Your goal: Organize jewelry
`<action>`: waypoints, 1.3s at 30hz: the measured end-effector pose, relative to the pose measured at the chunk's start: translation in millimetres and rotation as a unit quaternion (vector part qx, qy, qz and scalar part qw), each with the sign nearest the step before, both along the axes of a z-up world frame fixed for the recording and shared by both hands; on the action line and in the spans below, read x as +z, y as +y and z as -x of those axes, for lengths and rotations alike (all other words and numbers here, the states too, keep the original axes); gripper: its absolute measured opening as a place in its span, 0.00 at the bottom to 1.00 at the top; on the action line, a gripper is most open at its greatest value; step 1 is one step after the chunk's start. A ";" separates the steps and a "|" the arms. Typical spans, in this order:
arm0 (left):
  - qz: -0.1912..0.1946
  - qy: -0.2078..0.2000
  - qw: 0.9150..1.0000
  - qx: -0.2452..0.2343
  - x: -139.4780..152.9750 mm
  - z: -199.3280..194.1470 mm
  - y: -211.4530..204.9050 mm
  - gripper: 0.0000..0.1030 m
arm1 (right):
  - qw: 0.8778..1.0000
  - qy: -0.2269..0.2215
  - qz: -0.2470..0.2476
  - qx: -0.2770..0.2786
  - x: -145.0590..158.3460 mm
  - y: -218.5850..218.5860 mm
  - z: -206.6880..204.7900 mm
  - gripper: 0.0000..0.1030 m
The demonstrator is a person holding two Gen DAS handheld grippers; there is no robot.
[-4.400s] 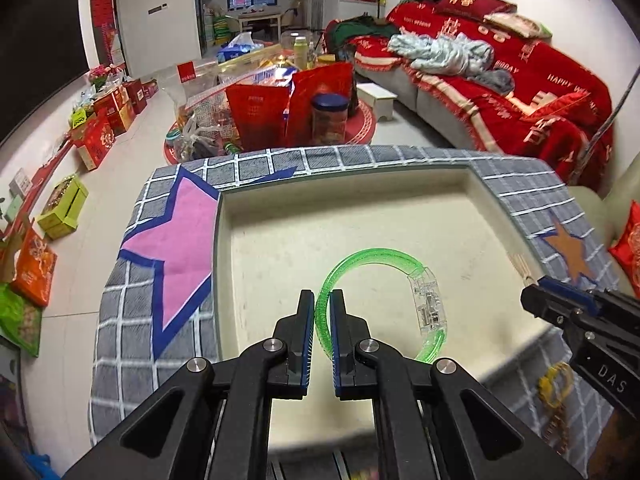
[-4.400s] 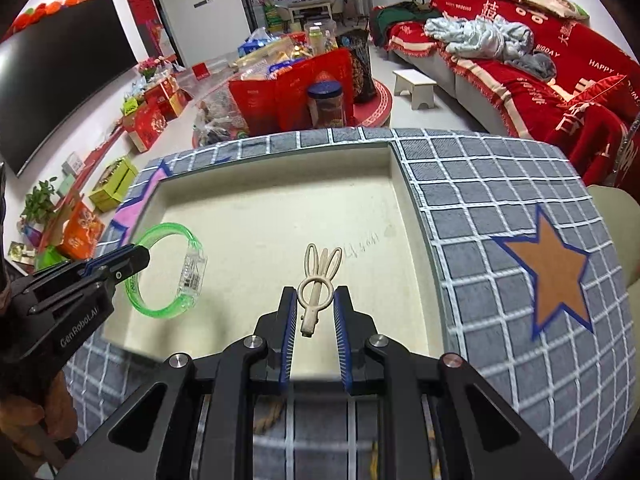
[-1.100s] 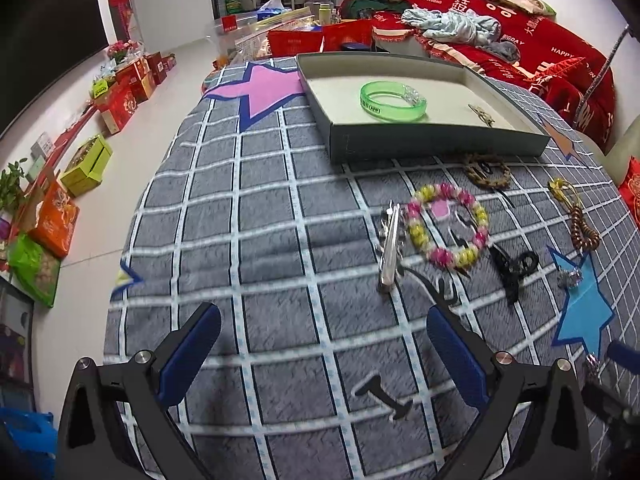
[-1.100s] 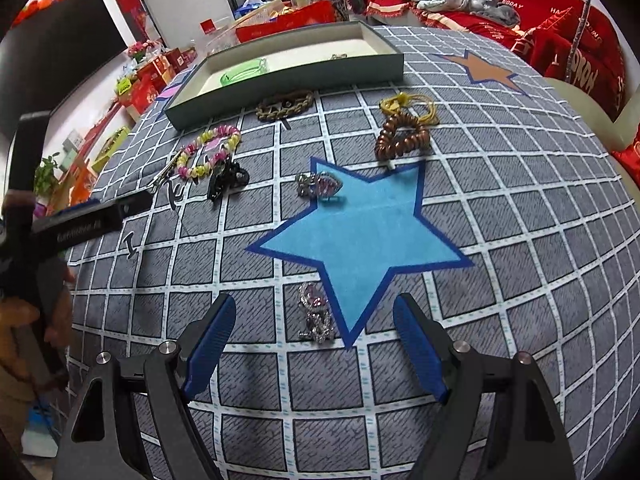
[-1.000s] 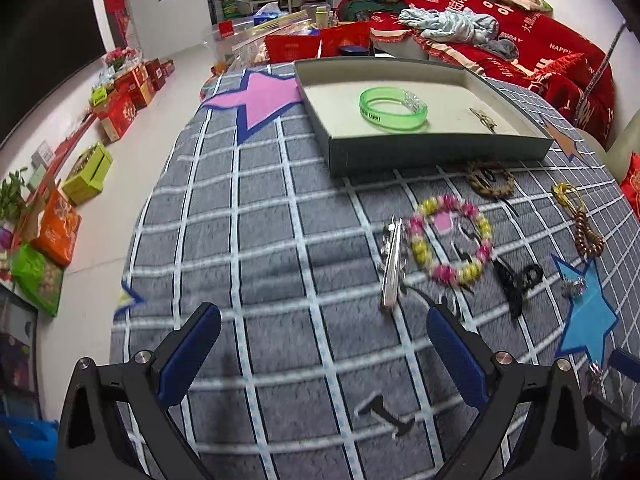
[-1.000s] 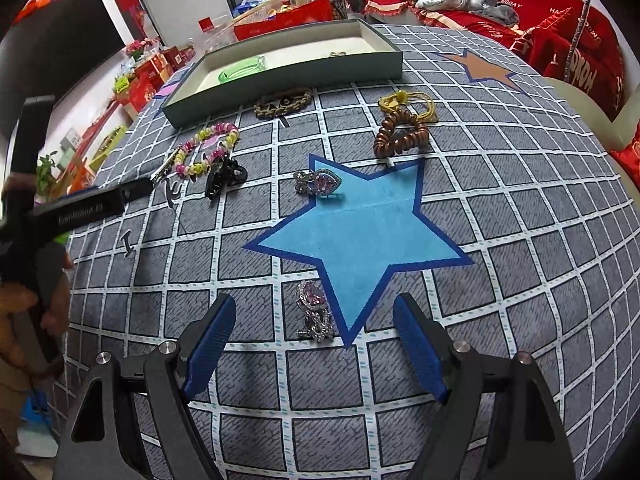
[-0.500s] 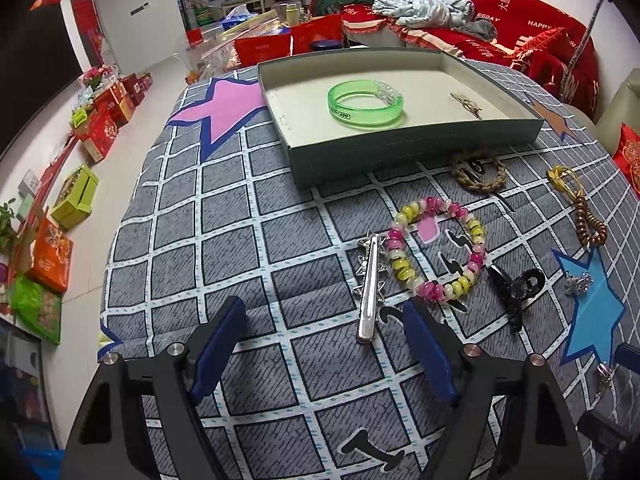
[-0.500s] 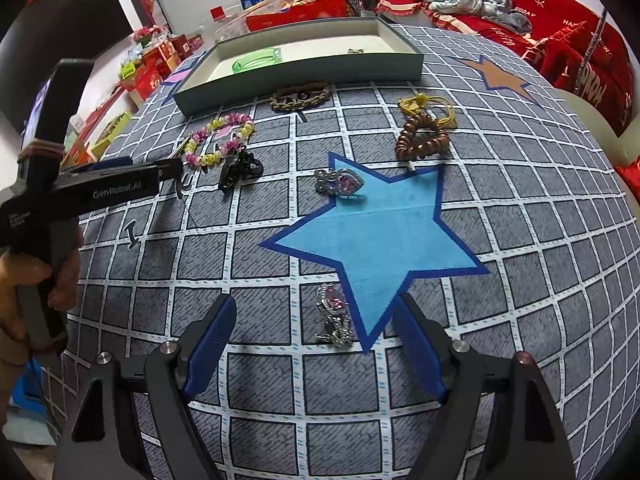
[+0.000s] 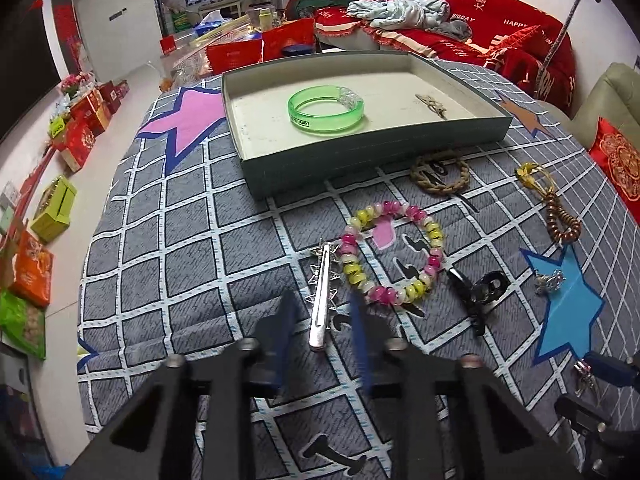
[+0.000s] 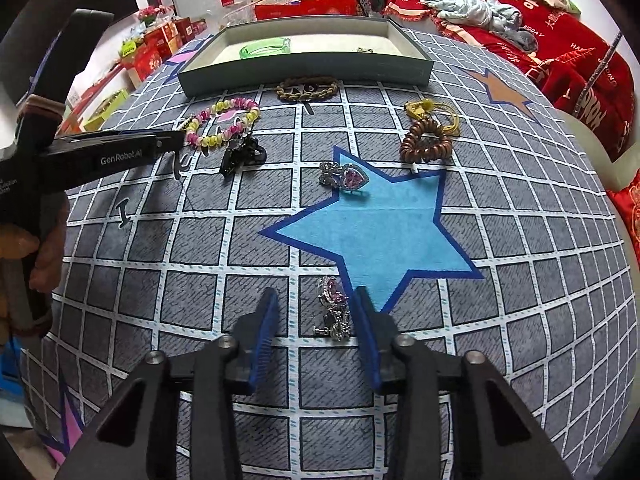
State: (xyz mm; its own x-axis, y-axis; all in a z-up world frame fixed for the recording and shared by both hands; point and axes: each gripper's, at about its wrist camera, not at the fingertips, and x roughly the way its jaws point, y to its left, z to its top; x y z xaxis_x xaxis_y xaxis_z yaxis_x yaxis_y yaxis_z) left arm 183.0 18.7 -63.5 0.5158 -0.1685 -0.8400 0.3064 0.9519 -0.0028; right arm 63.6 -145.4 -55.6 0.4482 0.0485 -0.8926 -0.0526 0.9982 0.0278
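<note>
My left gripper (image 9: 322, 320) is open, its fingers either side of the near end of a silver hair clip (image 9: 322, 300) on the grey grid cloth. A pink-and-yellow bead bracelet (image 9: 392, 254) lies just right of the clip. My right gripper (image 10: 316, 334) is open around a pink-stone silver pendant (image 10: 334, 308) at the blue star's edge. The grey tray (image 9: 360, 160) holds a green bangle (image 9: 326, 109) and a small beige hairpin (image 9: 432, 104).
Loose on the cloth: a black claw clip (image 9: 478, 292), a braided brown ring (image 9: 440, 170), a brown coil tie with yellow cord (image 10: 428, 142), a heart pendant (image 10: 346, 178). A red sofa (image 9: 460, 12) stands behind; boxes line the floor at left.
Both grippers left the tray, pulled back wide open over the cloth, then came down and narrowed: the left around the silver clip, the right around the pink pendant.
</note>
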 end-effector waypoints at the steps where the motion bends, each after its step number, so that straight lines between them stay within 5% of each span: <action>1: -0.001 -0.001 1.000 -0.001 0.5 1.2 -0.9 0.32 | 1.000 -0.001 0.000 -0.002 0.4 -0.9 0.3 0.18; 20: 0.049 0.004 0.999 0.008 13.3 14.5 16.7 0.25 | 0.998 -0.017 -0.058 -0.012 9.4 -16.1 1.5 0.14; 29: 0.008 -0.026 0.999 0.031 20.6 16.7 16.8 0.25 | 0.997 -0.015 -0.071 -0.018 8.2 -19.3 2.0 0.14; 39: 0.010 -0.008 0.999 0.046 9.8 17.6 24.1 0.26 | 0.996 -0.016 -0.081 -0.020 8.2 -19.5 4.3 0.14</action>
State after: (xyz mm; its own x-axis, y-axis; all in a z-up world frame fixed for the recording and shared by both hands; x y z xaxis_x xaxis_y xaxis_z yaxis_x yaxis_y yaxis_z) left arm 165.4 42.8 -53.7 0.5427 -0.1356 -0.8289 0.2174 0.9759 -0.0173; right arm 59.3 -164.9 -47.4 0.4804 0.1733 -0.8598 -0.0172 0.9819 0.1884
